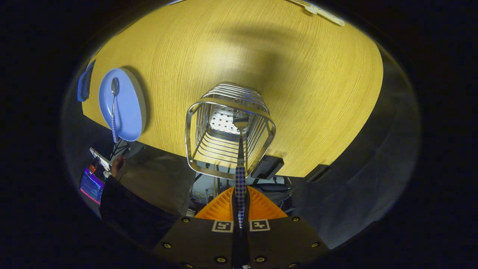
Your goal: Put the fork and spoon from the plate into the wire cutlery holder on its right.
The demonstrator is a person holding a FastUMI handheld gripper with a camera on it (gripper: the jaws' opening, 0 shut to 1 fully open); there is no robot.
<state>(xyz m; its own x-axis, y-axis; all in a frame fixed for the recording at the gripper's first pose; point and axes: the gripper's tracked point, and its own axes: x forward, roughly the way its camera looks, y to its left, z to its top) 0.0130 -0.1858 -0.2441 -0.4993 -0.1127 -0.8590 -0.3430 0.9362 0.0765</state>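
On the wide wooden table (298, 93), seen from above, I am looking down at everything the job needs. The wire holder (229, 129) is standing upright just ahead of my fingers, its open mouth facing up at me and its perforated floor showing at the bottom. Well off to its left the blue plate (130, 108) is sitting near the table's near edge, and the spoon (114, 108) is lying on it, bowl toward the far side, checked handle poking over the near rim. Beyond the plate, something else blue is peeking over the table's left edge; I cannot tell what it is.

My gripper (241, 215) is clamping the fork (241, 164) by its checked handle, both fingers pressing on it and closed tight around it. The fork's long axis is running straight out from the fingers, in line with them, and its head is already hanging inside the holder's mouth, near the right half of the opening. I cannot tell whether the tines are touching the floor or any wire.

So I judge the fork is lined up: the holder lies directly ahead along the fork's own axis, and lowering it straight and letting go should do. The risk I see is the head catching the wires on the right side. The spoon is waiting for a second trip to the left.

My other hand (117, 164) is resting down by the near edge, below the plate, in a dark sleeve.
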